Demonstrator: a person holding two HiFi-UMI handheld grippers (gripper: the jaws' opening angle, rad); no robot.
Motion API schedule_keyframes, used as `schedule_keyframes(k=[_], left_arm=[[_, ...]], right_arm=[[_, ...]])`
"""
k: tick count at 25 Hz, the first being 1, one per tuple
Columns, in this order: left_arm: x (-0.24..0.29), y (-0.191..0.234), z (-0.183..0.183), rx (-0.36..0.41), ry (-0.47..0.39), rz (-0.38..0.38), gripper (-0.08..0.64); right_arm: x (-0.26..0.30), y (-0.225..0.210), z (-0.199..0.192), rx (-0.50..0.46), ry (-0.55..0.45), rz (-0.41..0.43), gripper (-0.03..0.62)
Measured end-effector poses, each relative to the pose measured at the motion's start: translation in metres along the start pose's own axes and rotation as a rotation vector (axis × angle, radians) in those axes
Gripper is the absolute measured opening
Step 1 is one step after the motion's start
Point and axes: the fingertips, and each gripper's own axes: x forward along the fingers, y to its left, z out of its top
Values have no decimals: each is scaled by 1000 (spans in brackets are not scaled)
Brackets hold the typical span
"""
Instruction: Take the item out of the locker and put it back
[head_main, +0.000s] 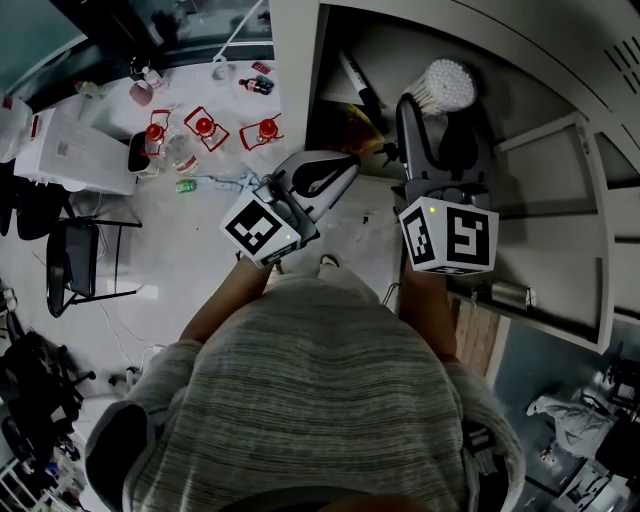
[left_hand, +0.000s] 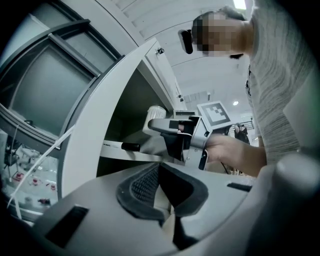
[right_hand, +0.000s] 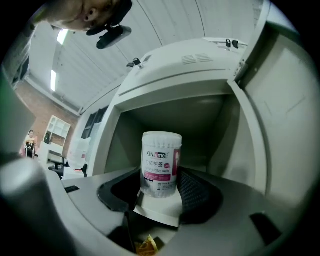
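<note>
Two right pads (right_hand: 196, 196): pressed to either side of the jar (right_hand: 161, 162), which stands upright between them
Right gripper (right_hand: 160, 187): closed on the jar's lower half, reaching into the locker (right_hand: 210, 120)
Left pads (left_hand: 142, 186): apart, nothing between them
Left gripper (left_hand: 167, 189): empty, outside the locker by the open door (left_hand: 100, 130), pointing across at the right one
Jar's place: just inside the front edge of the open compartment, over the shelf (left_hand: 125, 153); I cannot tell whether its base touches the shelf
Other contents: a marker-like stick (head_main: 355, 75) lies in the same compartment, to the left of the jar in the head view
Done: door open, jar gripped
Left: these views do not show whether the jar is on its way out or back in; either way, I judge that setting it on the shelf, letting go and drawing the gripper clear remain to be done
</note>
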Motion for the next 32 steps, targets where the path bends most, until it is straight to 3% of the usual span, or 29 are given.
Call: schedule_keyframes(k=[14, 23, 32], left_arm=[[5, -7, 3, 6, -12, -17, 6], [2, -6, 2, 4, -5, -14, 6], [1, -3, -3, 3, 12, -13, 6]], right_arm=[[-24, 16, 35, -43, -121, 17, 242], [-20, 12, 30, -39, -101, 2, 242], [-1, -10, -7, 12, -22, -40, 242]])
